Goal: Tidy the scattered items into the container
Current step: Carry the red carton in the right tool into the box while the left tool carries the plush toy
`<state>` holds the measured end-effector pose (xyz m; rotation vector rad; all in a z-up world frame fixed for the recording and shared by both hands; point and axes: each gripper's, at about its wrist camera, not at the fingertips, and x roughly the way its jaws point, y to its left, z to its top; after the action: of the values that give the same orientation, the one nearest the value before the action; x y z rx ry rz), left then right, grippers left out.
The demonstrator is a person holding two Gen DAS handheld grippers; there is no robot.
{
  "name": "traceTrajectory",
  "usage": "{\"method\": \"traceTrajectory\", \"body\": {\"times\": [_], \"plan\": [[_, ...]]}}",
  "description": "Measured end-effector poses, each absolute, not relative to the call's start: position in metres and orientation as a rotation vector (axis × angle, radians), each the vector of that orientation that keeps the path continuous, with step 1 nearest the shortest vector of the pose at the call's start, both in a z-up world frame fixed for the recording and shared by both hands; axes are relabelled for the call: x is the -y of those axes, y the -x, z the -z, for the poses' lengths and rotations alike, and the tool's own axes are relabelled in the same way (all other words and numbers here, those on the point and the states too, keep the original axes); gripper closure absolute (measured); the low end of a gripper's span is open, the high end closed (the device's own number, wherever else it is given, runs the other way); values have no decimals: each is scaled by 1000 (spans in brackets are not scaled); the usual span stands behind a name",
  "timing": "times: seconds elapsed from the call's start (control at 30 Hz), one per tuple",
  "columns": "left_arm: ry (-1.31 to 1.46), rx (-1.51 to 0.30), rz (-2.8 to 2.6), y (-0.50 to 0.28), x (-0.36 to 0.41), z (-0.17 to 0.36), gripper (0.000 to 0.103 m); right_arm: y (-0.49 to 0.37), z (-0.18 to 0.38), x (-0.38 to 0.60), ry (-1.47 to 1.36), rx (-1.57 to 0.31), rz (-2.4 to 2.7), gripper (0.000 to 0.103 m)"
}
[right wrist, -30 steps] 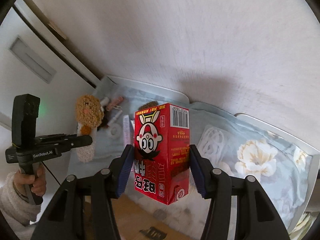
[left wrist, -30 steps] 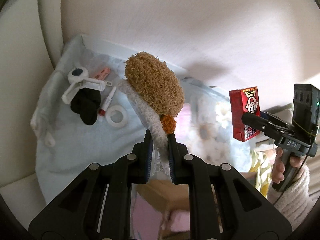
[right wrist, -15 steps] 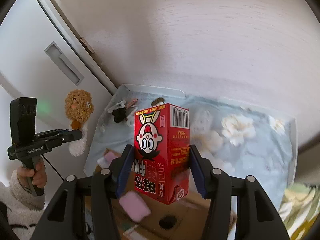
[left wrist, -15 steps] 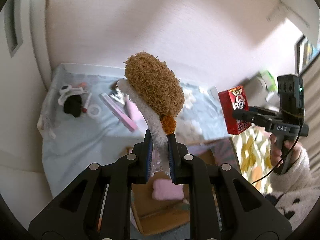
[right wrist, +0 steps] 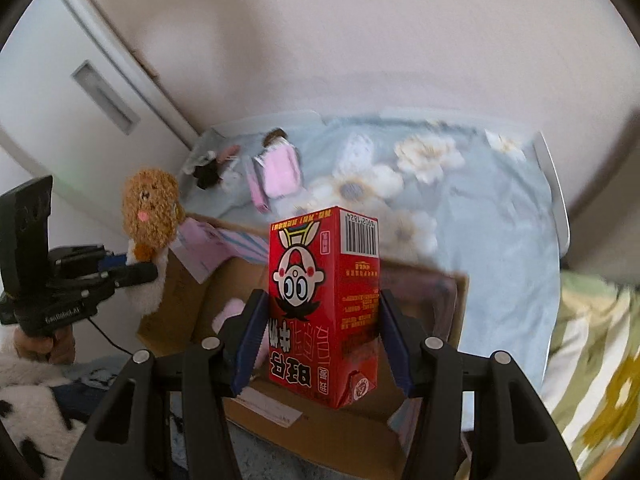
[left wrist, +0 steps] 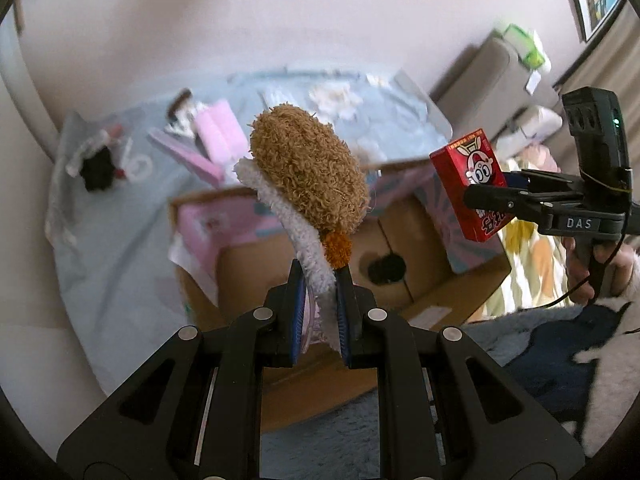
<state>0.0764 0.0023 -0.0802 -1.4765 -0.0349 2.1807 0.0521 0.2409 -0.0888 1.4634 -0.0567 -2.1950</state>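
Left wrist view: the left gripper (left wrist: pixel 319 304) is clamped narrowly on the white body of a plush toy (left wrist: pixel 308 172), whose brown curly head stands up above the fingertips. Below and just beyond the fingers lies an open cardboard box (left wrist: pixel 452 300), the container. To the right, level with the toy, the right gripper (left wrist: pixel 492 200) holds a red carton (left wrist: pixel 472 184) over the box's right side. Further off to the left, on the pale blue bedsheet (left wrist: pixel 112 248), pink packets (left wrist: pixel 220 136) and a small black item (left wrist: pixel 98 164) are not yet collected.

Right wrist view: the right gripper (right wrist: pixel 322 340) is closed on the red carton (right wrist: pixel 324 304), held upside down between the blue pads, with the cardboard box (right wrist: pixel 344 432) directly beneath. To the left, the left gripper (right wrist: pixel 132 272) holds the plush toy (right wrist: pixel 150 208) above the box's left edge.

This looks like the drop-off step. Each gripper likely needs to lower and open over the box. A pink item (right wrist: pixel 228 312) already inside and the raised flaps could snag a drop.
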Motion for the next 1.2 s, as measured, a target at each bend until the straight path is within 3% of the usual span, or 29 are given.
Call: {"method": "traceTrajectory", "body": {"times": [0.43, 0.83, 0.87, 0.93, 0.97, 1.0, 1.07, 1.2], "plan": [[1647, -45, -2063, -73, -26, 125, 91, -74, 123, -253, -1547, 79, 2250, 52], [1684, -114, -2051, -71, -36, 130, 90, -80, 138, -232, -1607, -126, 2238, 52], [1679, -89, -2030, -71, -36, 130, 86, -81, 138, -231, -1610, -142, 2236, 52], [1680, -37, -2003, -70, -35, 128, 62, -80, 140, -230, -1622, -156, 2235, 52], [1684, -7, -2004, -69, -33, 127, 29, -79, 141, -230, -1633, -154, 2227, 50], [1676, 4, -2020, -68, -32, 125, 11, -78, 142, -229, -1649, -149, 2217, 48], [1629, 34, -2064, -67, -26, 116, 9, -77, 143, -231, -1664, -123, 2211, 36], [1617, 91, -2110, -62, -15, 107, 9, -77, 136, -236, -1637, -66, 2239, 31]]}}
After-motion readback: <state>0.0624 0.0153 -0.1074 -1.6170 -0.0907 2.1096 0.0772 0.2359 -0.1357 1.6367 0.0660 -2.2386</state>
